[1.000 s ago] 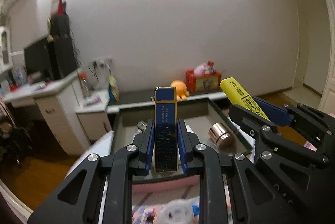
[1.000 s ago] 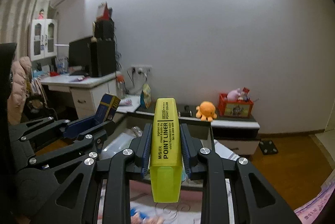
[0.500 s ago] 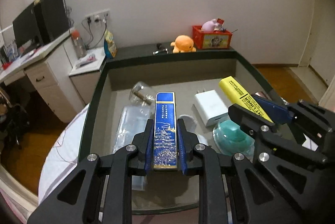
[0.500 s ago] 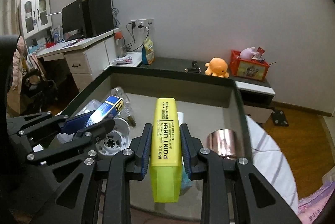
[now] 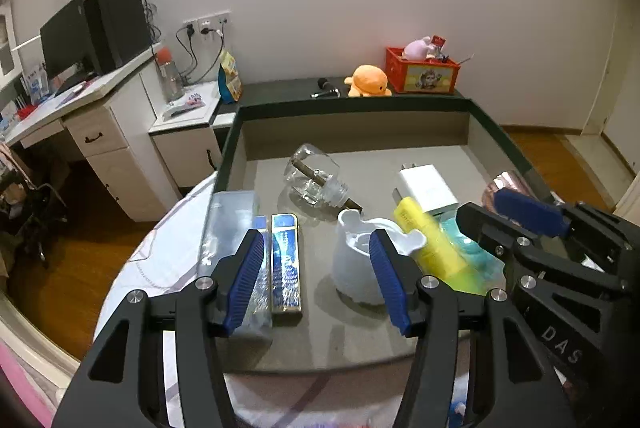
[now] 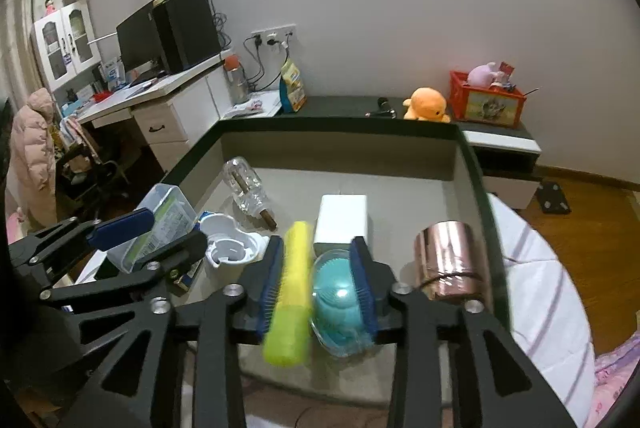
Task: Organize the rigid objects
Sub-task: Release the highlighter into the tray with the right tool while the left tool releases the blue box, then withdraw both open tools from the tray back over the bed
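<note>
Both grips have let go since half a second back: in the left wrist view our left gripper (image 5: 320,276) stands wide open, holding nothing, with the blue lighter (image 5: 285,264) lying flat in the tray (image 5: 472,107) beside the clear box (image 5: 232,211). Right wrist view: our right gripper (image 6: 318,284) is open too, the yellow highlighter (image 6: 291,292) blurred between its jaws, apparently dropping beside the teal lid (image 6: 340,304). We judge the place step done; next, back out and fetch another item.
</note>
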Available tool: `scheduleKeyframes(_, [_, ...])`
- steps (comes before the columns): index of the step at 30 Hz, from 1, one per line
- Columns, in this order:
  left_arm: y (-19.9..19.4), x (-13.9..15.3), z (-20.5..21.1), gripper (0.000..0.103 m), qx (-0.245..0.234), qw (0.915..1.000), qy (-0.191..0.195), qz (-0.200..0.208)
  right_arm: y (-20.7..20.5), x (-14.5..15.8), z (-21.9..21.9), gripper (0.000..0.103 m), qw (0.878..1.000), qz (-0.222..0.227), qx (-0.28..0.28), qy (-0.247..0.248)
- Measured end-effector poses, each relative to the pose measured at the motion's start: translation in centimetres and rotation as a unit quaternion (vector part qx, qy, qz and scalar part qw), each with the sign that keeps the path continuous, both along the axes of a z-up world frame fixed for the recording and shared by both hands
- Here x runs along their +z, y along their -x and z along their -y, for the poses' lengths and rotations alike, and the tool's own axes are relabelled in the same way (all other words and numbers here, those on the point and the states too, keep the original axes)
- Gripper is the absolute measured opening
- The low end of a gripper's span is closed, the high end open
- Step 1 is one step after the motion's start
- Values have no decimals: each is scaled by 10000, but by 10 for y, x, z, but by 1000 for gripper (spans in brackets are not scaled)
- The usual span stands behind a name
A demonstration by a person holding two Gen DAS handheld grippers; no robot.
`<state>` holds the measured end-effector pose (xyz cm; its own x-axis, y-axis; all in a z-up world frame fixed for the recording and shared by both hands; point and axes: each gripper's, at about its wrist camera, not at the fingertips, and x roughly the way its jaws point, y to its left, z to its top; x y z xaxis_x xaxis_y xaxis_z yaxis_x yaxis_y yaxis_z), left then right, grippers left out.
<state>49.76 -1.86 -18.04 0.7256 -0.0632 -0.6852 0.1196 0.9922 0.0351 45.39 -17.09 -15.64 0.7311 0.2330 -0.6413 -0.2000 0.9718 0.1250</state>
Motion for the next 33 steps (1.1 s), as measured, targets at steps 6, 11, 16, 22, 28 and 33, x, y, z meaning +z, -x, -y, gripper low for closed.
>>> scheduleKeyframes(6, [54, 43, -22, 87, 194, 9969, 177, 742, 49, 39, 7, 82, 9981, 599, -85, -103])
scheduleKeyframes(11, [123, 76, -29, 98, 276, 9863, 161, 1616, 111, 69, 3, 83, 9926, 1192, 87, -223])
scheduleKeyframes(16, [194, 91, -31, 103, 180, 9711, -23, 2380, 183, 81, 0, 85, 9828, 1841, 18, -152])
scheduleKeyframes(22, [248, 89, -30, 103, 252, 9610, -101, 2754, 234, 78, -3, 85, 9759, 2176, -112, -83])
scheduleKeyframes(28, [272, 78, -32, 103, 222, 9616, 23, 2736, 262, 71, -9, 102, 9681, 2471, -378, 145])
scheduleKeyframes(33, [278, 68, -31, 103, 174, 9655, 139, 2595, 270, 68, -8, 103, 9676, 2488, -395, 175])
